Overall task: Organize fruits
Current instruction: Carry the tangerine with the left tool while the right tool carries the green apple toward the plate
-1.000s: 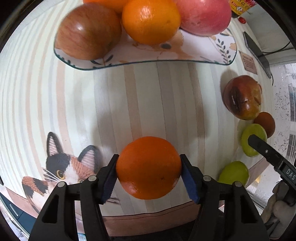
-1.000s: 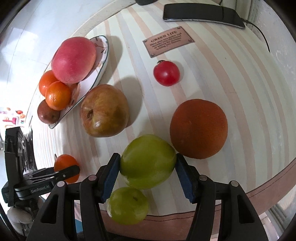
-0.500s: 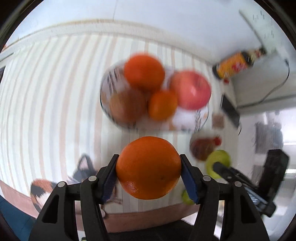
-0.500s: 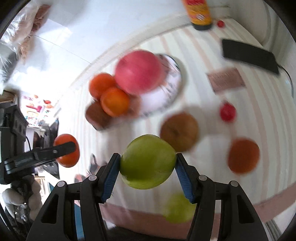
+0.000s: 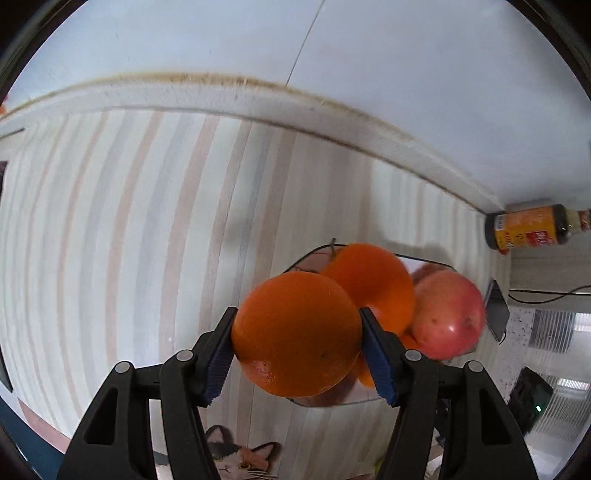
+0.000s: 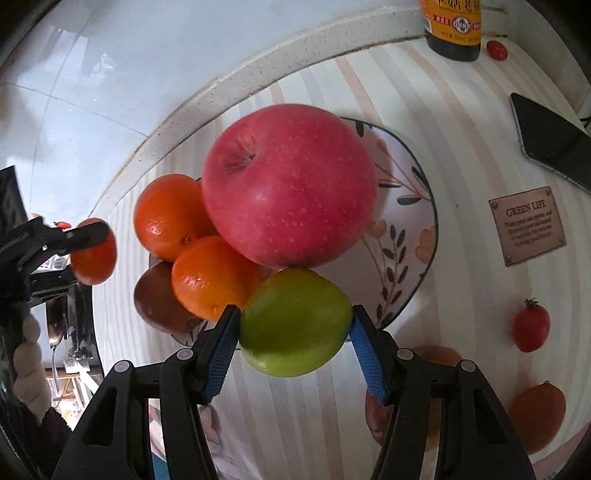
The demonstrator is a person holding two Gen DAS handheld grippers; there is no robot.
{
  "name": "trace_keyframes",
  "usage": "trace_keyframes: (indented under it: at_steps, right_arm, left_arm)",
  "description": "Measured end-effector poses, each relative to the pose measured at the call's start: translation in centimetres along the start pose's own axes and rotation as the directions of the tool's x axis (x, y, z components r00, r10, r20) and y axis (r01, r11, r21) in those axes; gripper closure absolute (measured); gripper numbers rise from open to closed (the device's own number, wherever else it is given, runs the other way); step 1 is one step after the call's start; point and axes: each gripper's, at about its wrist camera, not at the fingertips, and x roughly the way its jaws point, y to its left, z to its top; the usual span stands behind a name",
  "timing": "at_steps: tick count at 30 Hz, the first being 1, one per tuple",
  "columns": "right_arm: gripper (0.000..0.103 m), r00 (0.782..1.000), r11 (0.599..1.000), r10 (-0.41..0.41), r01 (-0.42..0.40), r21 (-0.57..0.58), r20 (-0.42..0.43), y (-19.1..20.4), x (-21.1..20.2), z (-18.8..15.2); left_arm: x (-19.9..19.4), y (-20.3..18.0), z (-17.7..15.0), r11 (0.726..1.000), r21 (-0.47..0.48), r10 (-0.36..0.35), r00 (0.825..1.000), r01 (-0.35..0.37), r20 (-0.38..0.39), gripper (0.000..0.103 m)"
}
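My left gripper (image 5: 297,345) is shut on an orange (image 5: 297,332) and holds it in the air above the near-left side of the floral plate (image 5: 306,256). My right gripper (image 6: 293,332) is shut on a green fruit (image 6: 295,321) just above the plate's (image 6: 410,236) front rim. The plate holds a big red apple (image 6: 290,190), two oranges (image 6: 168,216) (image 6: 214,277) and a brown fruit (image 6: 157,302). The left gripper with its orange (image 6: 92,254) also shows at the left of the right wrist view.
A sauce bottle (image 6: 452,27) and a cherry tomato (image 6: 496,50) stand at the back by the wall. A phone (image 6: 550,142), a "GREEN LIFE" plaque (image 6: 526,225), a small tomato (image 6: 530,325) and a dark orange fruit (image 6: 537,415) lie to the right on the striped cloth.
Both grippers have lifted their fruit off the table and moved forward to the plate. The orange and green fruit stay clamped.
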Motion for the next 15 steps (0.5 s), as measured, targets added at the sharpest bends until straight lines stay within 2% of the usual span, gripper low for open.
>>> trace_keyframes:
  at_steps: [4,7,13,14,15]
  right_arm:
    - [0.040,1.000,1.000,-0.012,0.012,-0.004,0.007,0.3,-0.2,0.0]
    - [0.039,1.000,1.000,-0.009,0.009,0.005,0.006,0.3,0.2,0.2]
    - [0.032,0.999,0.998,0.034,-0.034,0.048,0.006,0.3,0.7,0.2]
    - [0.030,0.999,0.998,0.040,-0.040,0.051,0.007,0.3,0.6,0.3]
    - [0.029,0.999,0.998,0.042,-0.042,0.050,0.008,0.4,0.5,0.3]
  left_arm:
    - [2.0,1.3,0.2,0.997,-0.064,-0.040,0.998,0.037,-0.050,0.041]
    - [2.2,2.1,0.1,0.990,-0.114,-0.088,0.995,0.082,-0.049,0.041]
    - [2.5,2.6,-0.2,0.985,-0.141,-0.115,0.990,0.103,-0.082,0.041]
    - [2.6,2.7,-0.3,0.984,-0.139,-0.122,0.989,0.110,-0.085,0.032]
    - [2.6,2.7,-0.4,0.983,-0.137,-0.132,0.988,0.120,-0.077,0.019]
